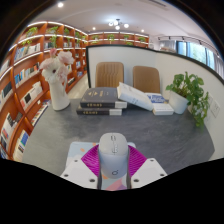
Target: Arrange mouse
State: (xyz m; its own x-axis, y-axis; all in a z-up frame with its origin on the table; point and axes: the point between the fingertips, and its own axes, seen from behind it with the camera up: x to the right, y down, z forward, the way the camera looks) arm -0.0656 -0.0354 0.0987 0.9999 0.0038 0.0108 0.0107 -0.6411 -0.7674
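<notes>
The mouse (113, 157) is pale grey-white with a slim scroll wheel along its centre line and a small dark mark near its rear; it sits lengthwise between the two fingers of the gripper (113, 166), whose magenta pads (93, 158) press against both its flanks, above the grey bench (60, 135). Its underside and lower sides are hidden by the fingers. Beyond lie stacked books (103, 102), their titles too small to read, and a potted plant (190, 93).

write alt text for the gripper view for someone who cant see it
A white mouse sits between the hand-held gripper's pink-padded fingers on a grey table. Beyond it lie stacked books, a white bust and a potted plant, with bookshelves alongside.
</notes>
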